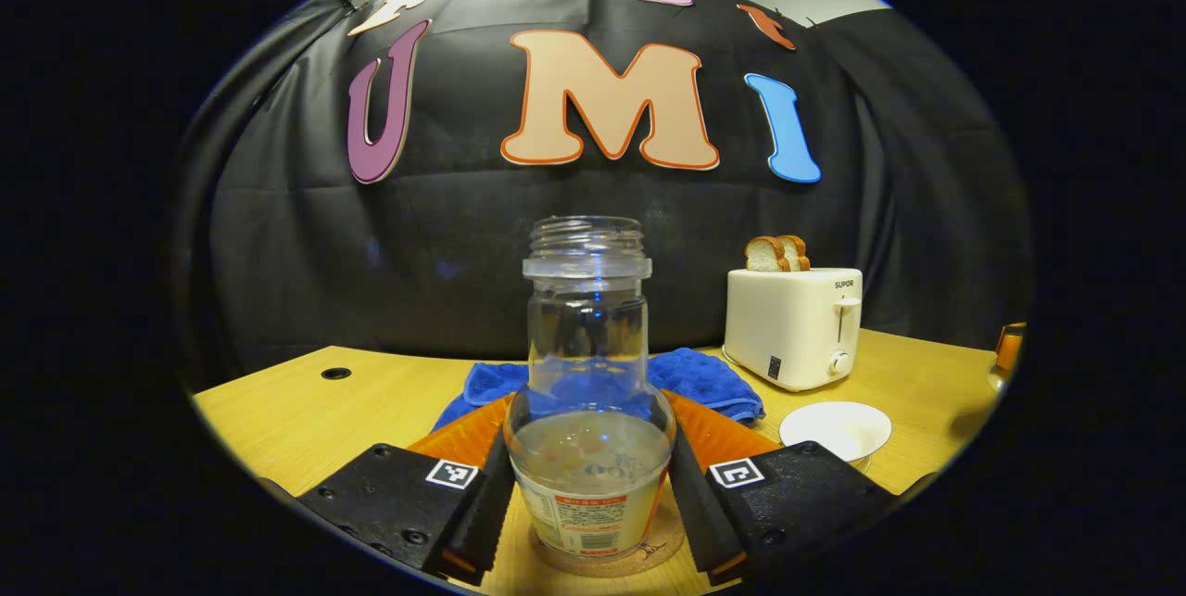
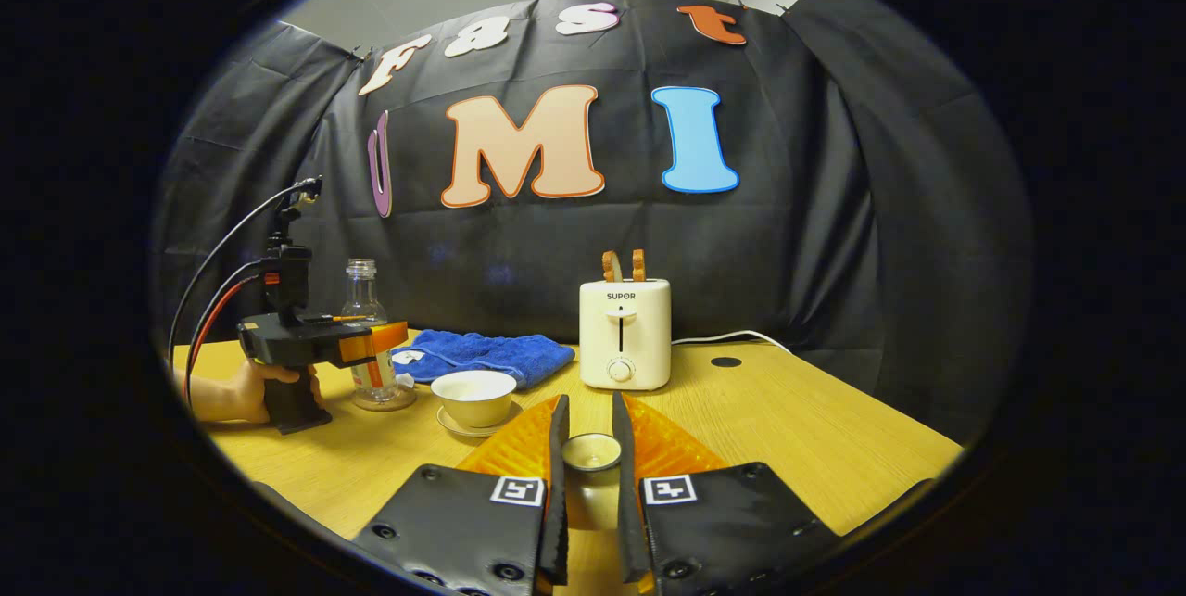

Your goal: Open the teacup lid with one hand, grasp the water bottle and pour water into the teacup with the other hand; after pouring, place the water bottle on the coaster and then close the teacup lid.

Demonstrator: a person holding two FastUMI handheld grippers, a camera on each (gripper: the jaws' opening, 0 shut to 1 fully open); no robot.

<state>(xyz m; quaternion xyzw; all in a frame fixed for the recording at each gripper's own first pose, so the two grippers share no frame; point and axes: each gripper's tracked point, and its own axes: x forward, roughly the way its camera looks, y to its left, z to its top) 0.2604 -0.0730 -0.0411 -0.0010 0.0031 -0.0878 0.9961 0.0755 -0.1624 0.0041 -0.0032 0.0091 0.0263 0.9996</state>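
**Upright on the coaster: bottle between the left tongs, lid in the right**

Closest to the lens in the left gripper view, the left tongs (image 1: pixel 590 494) stand on either side of the water bottle (image 1: pixel 589 392), both inner faces against its lower body. The uncapped bottle stands upright on a round coaster (image 1: pixel 607 564) on the yellow wooden table (image 1: pixel 306 411), some water showing in its lower part. Just beyond lie an orange mat (image 1: pixel 463 434) and a blue towel (image 1: pixel 704 378); to the right sits the white teacup (image 1: pixel 836 429), open, on its saucer, with a white toaster (image 1: pixel 793 325) holding bread behind it.

Nearest in the right gripper view, the right tongs (image 2: pixel 591 485) are almost closed, with the small round teacup lid (image 2: pixel 591 452) pinched between the fingers above the mat. Farther left, the teacup stands uncovered, well apart from the lid. Beyond it a hand (image 2: pixel 243 390) grips the left tool's handle beside the bottle.
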